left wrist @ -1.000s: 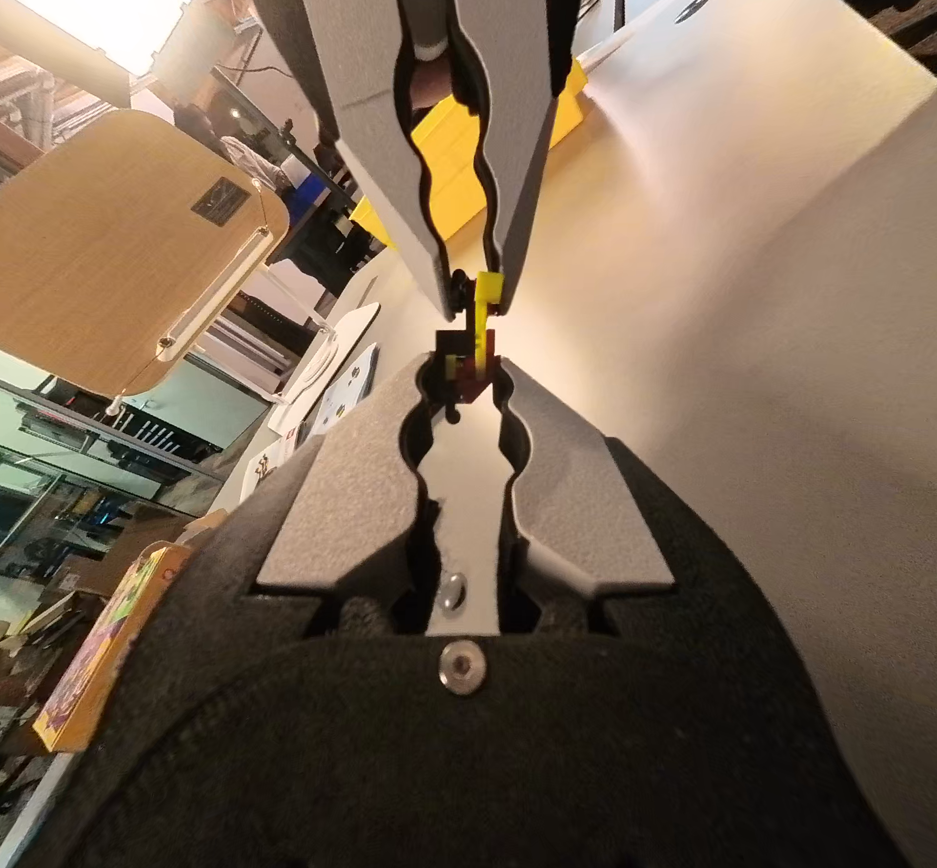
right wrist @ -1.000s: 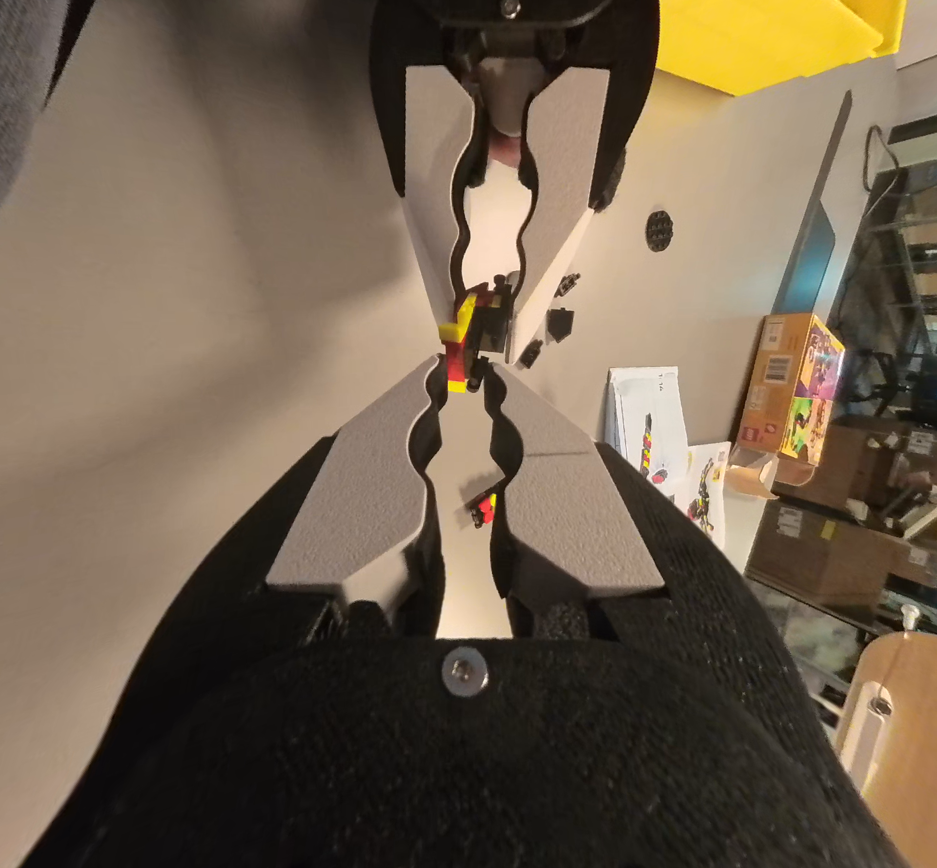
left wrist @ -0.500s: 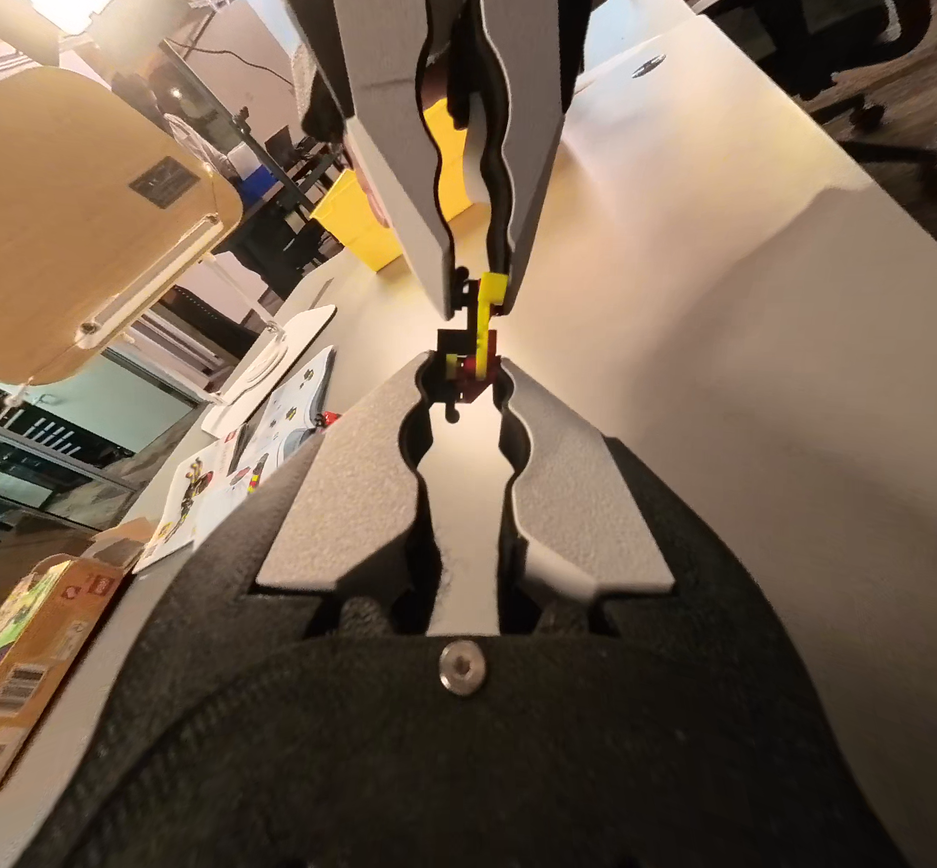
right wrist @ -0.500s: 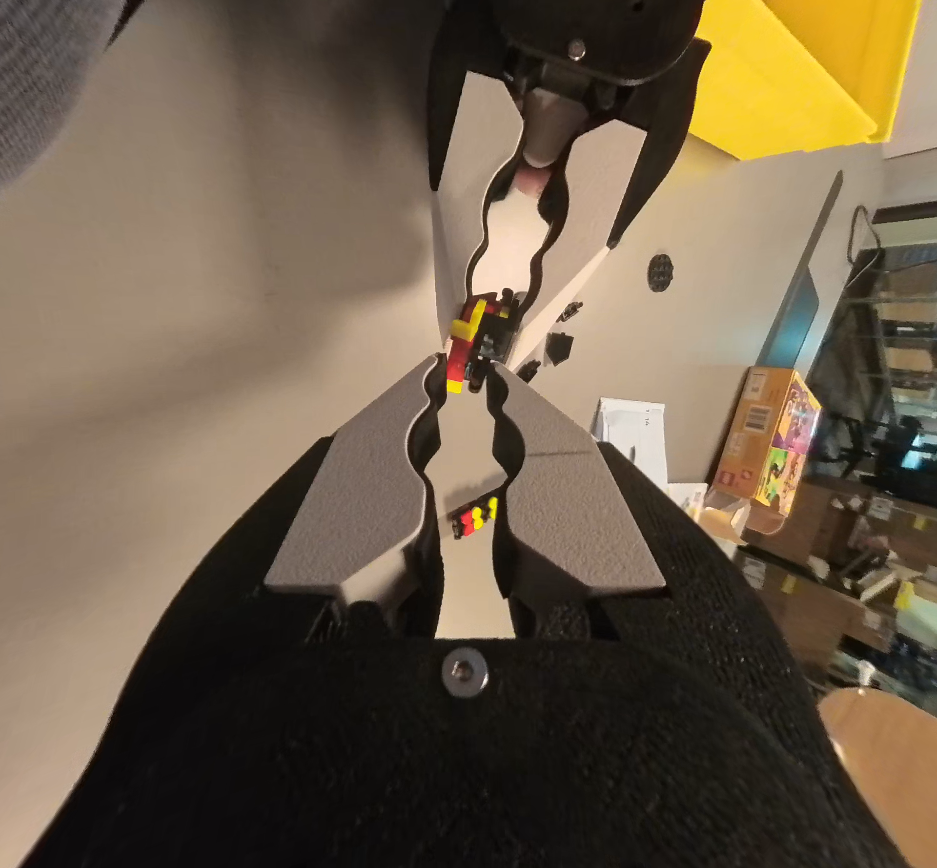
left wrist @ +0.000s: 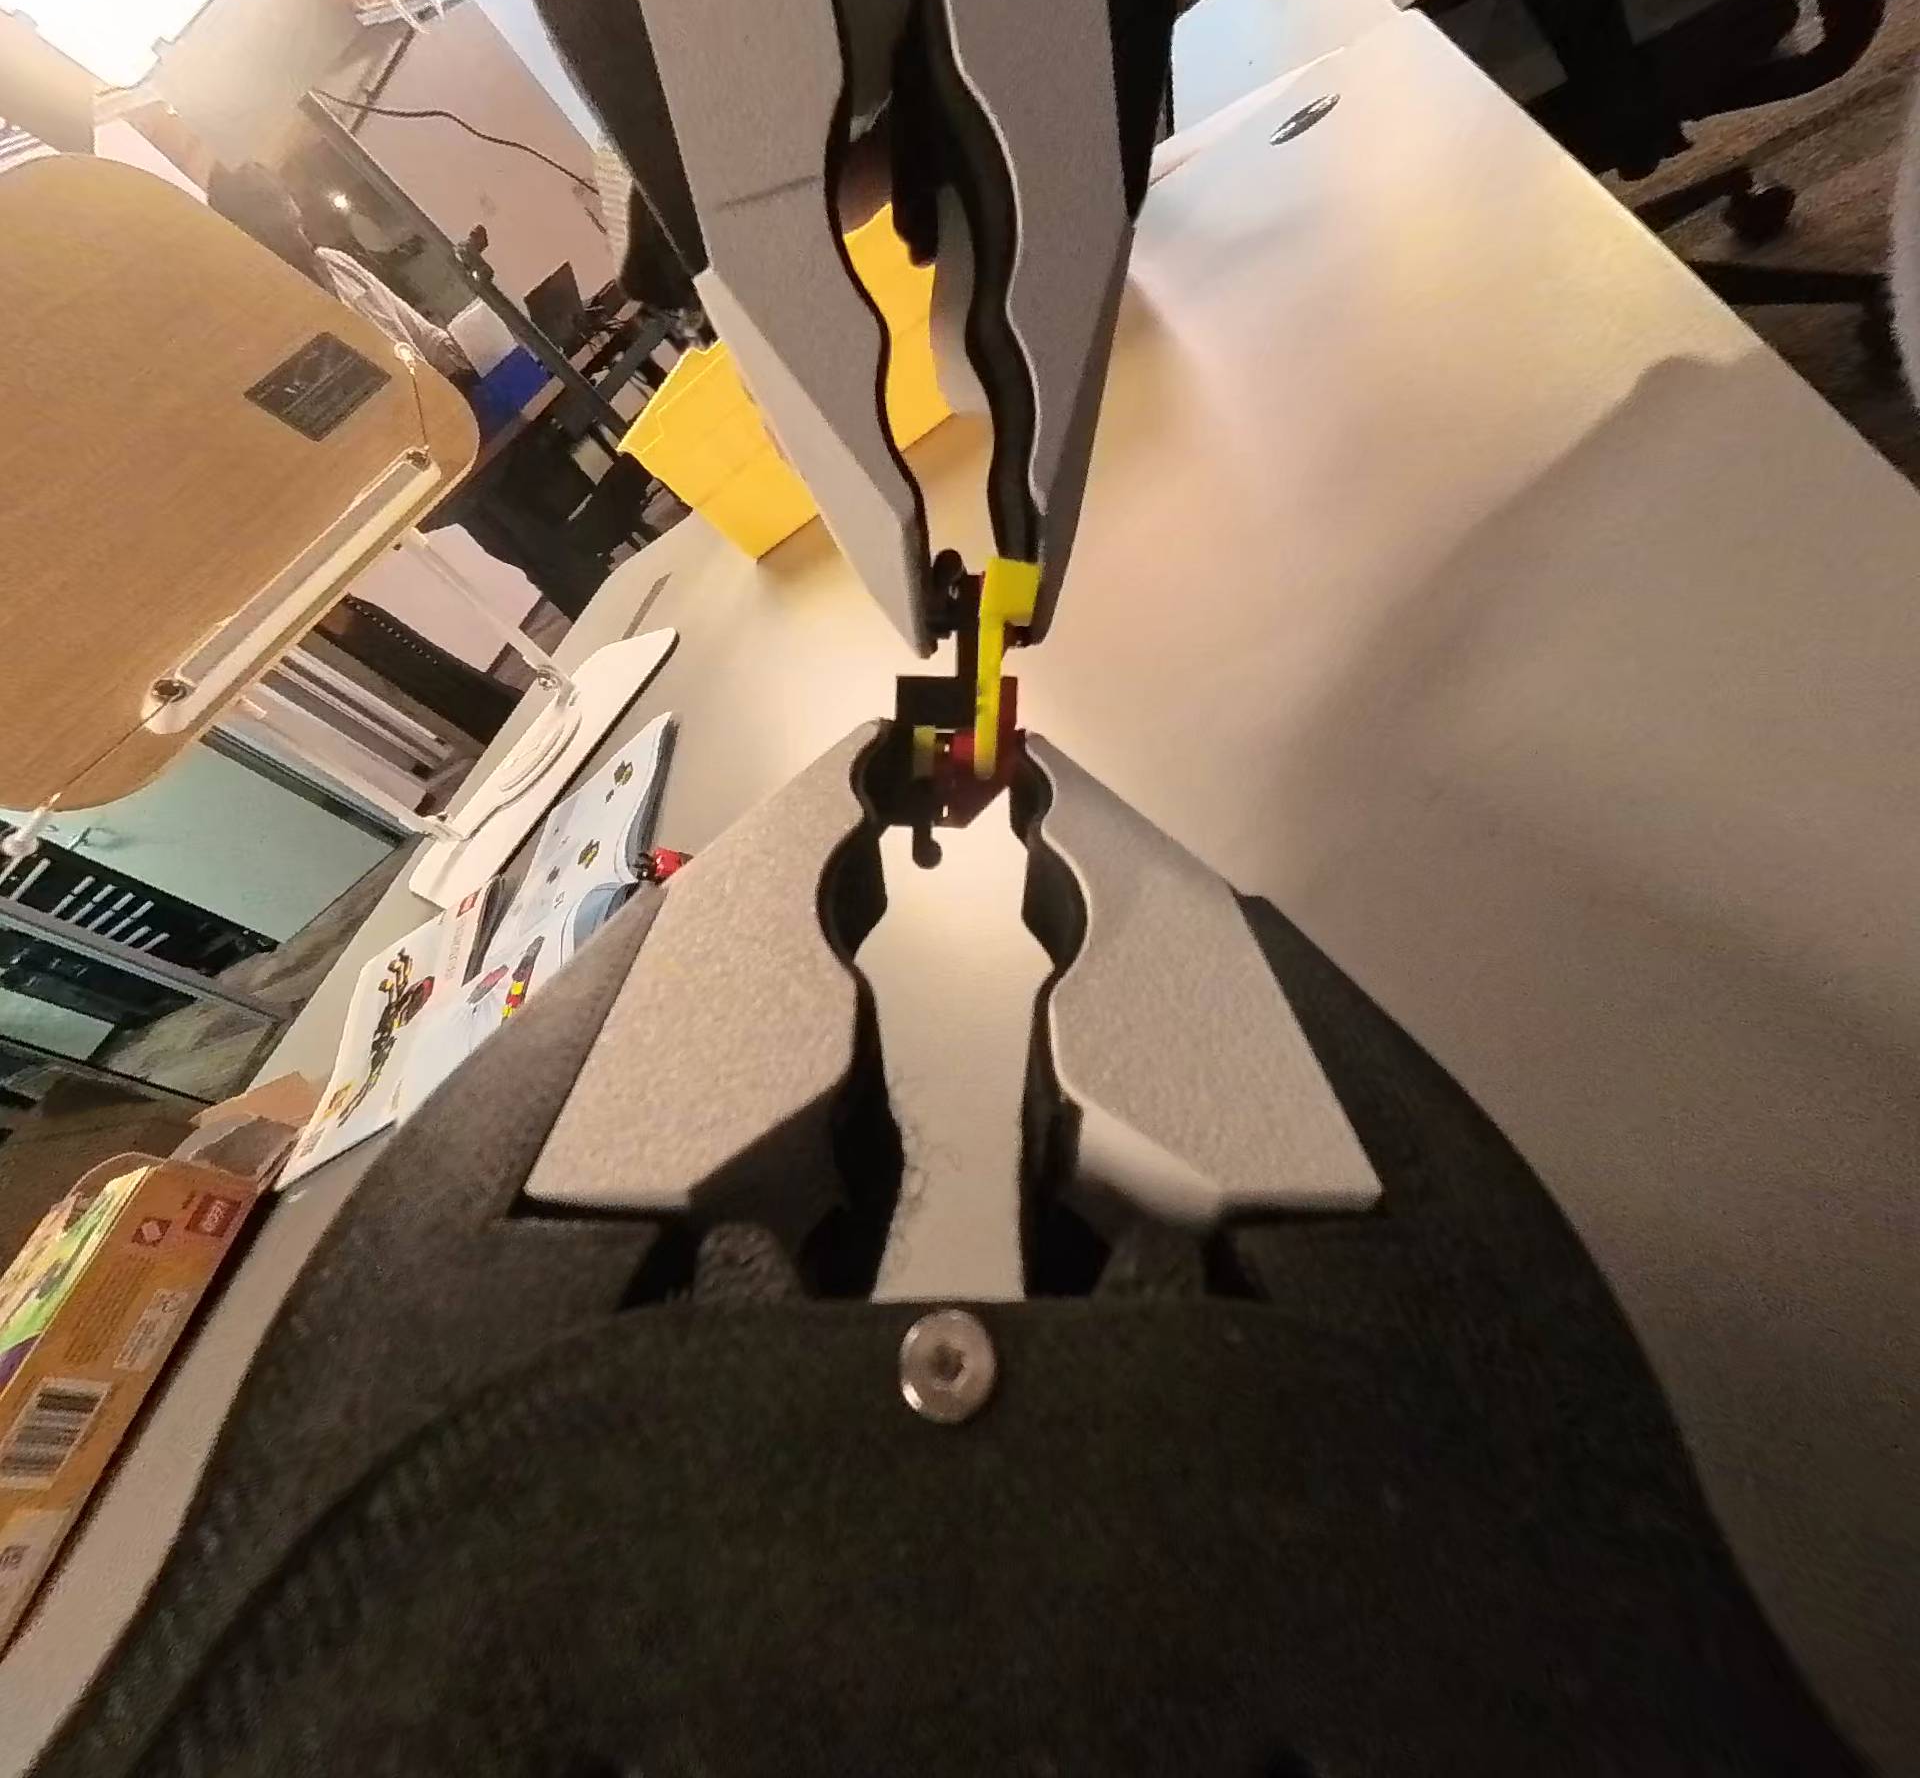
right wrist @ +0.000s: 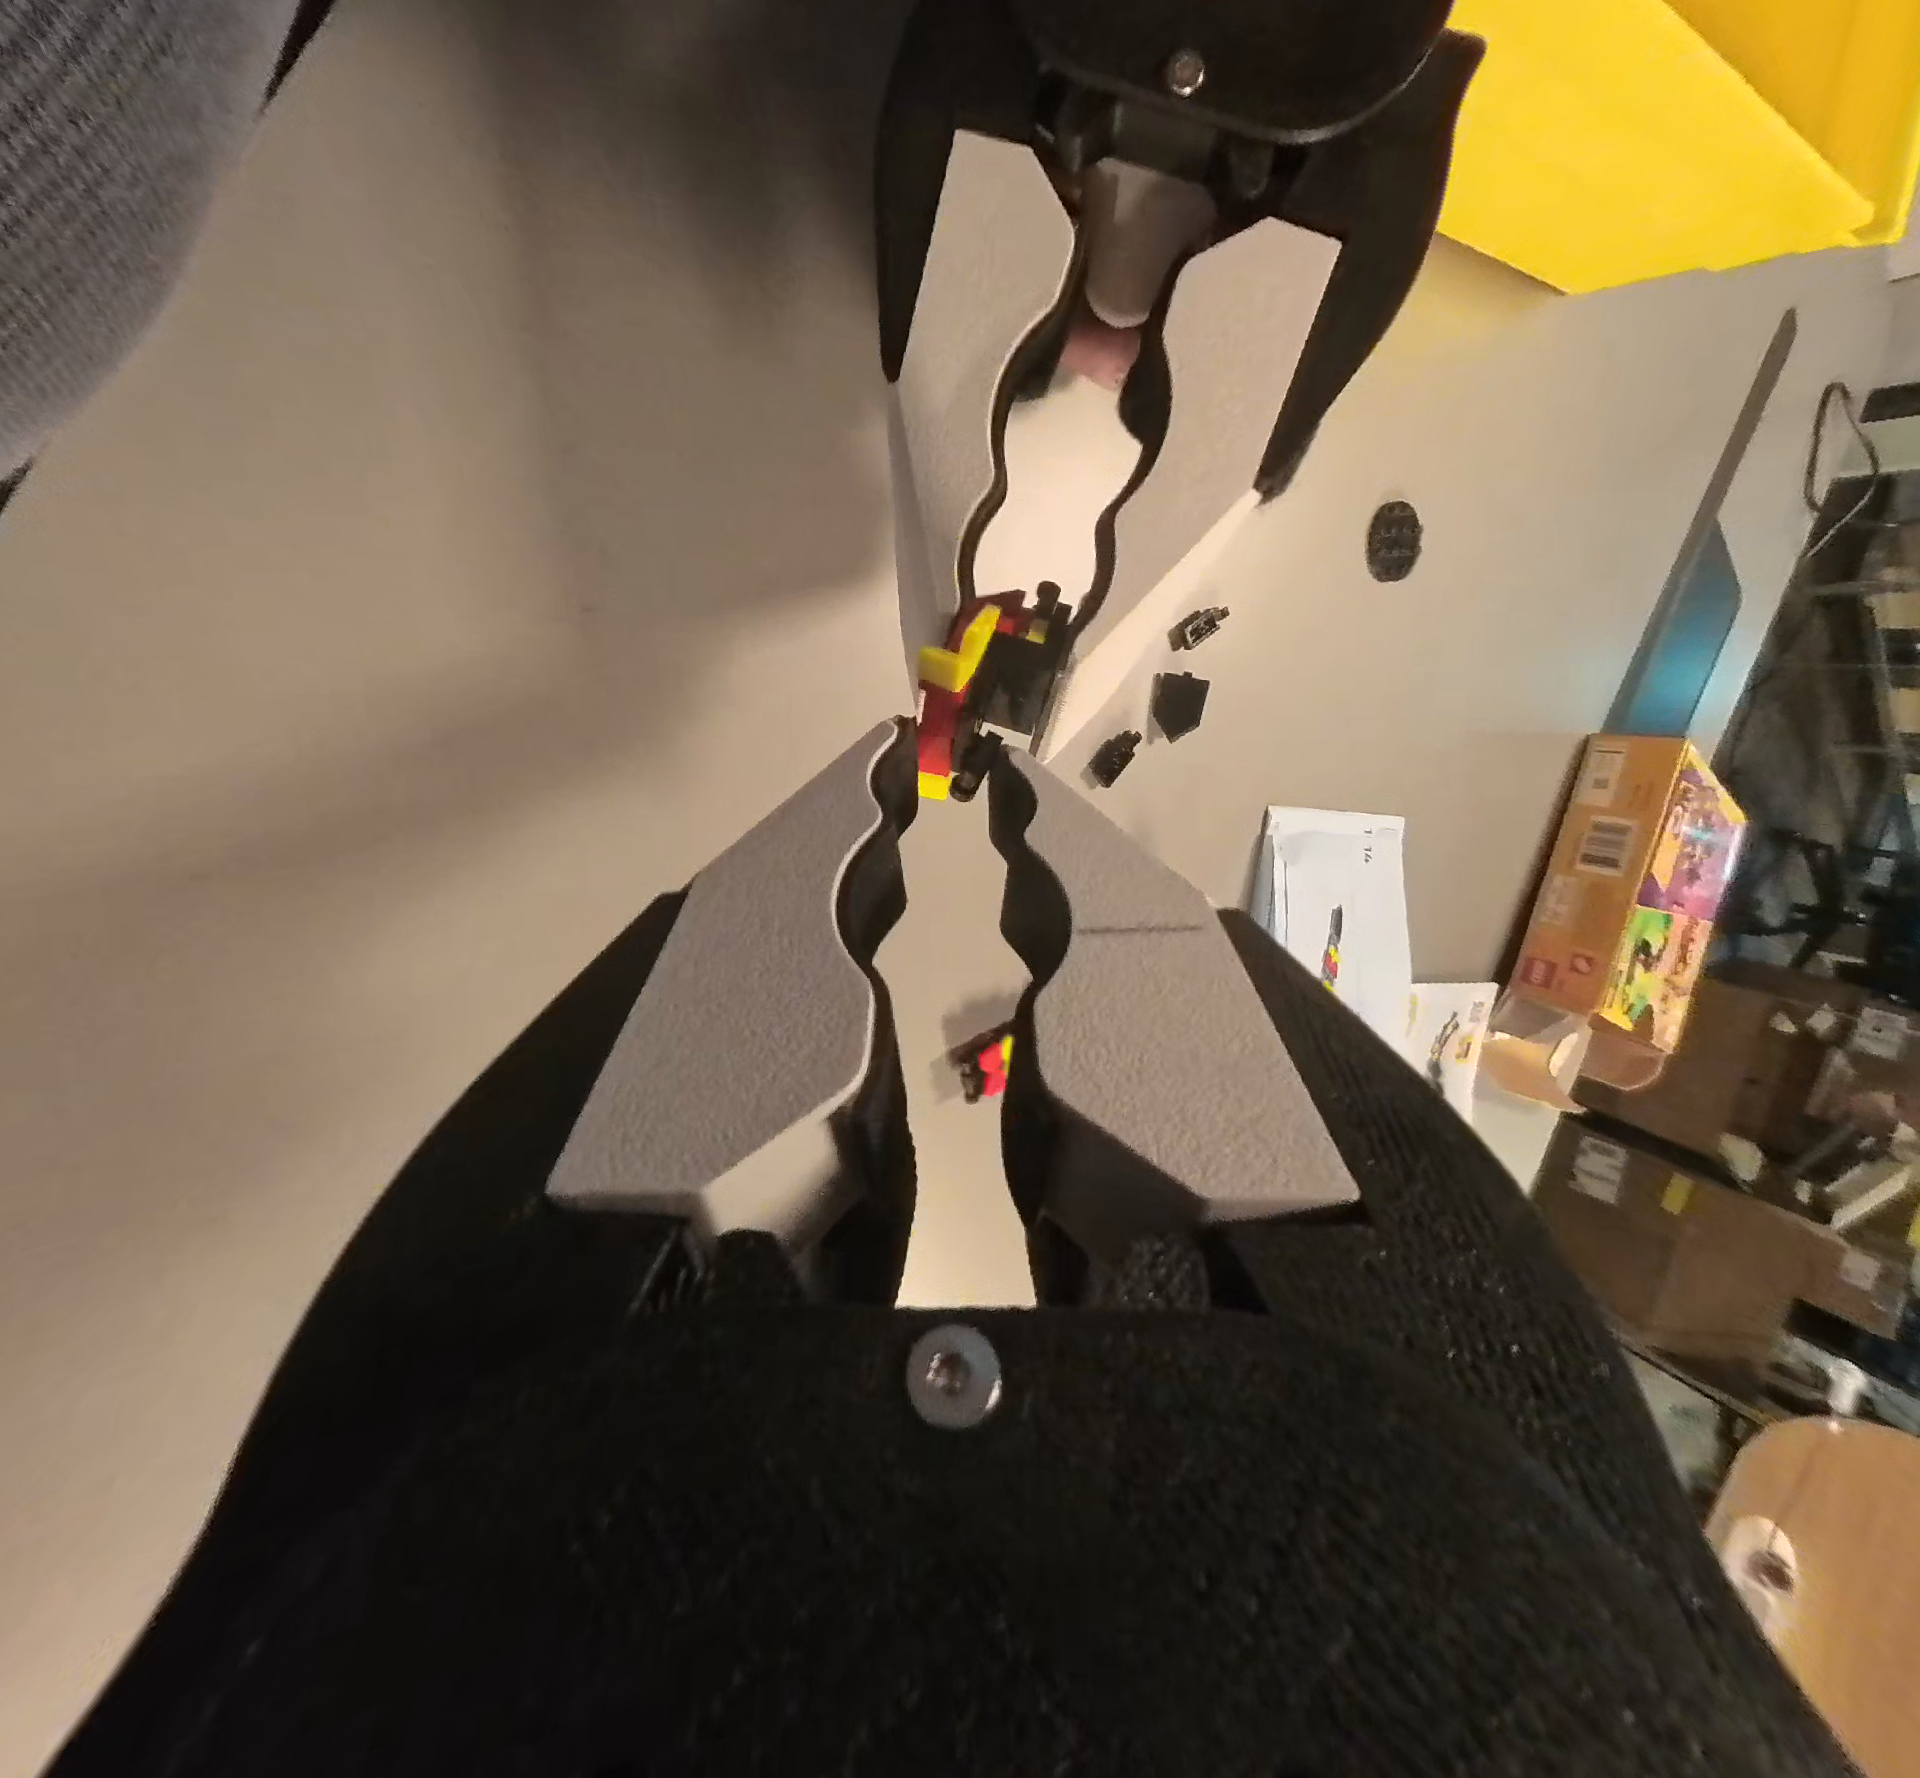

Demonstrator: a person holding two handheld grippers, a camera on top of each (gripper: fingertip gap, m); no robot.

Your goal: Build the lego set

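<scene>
lego assembly (left wrist: 961,741) between left gripper (left wrist: 948,760), right gripper (left wrist: 982,614)

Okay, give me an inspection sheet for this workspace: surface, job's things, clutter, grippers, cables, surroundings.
Surface: pale table, mostly bare.
Job's things: small red, yellow and black lego assembly held between both grippers above the table; loose black pieces and a small red-yellow piece on the table; instruction sheets.
Clutter: lego box, yellow bin.
Grippers: left gripper and right gripper both shut on the assembly, tip to tip.
Cables: one dark cable in the background.
Surroundings: wooden chair, cardboard boxes.
</scene>
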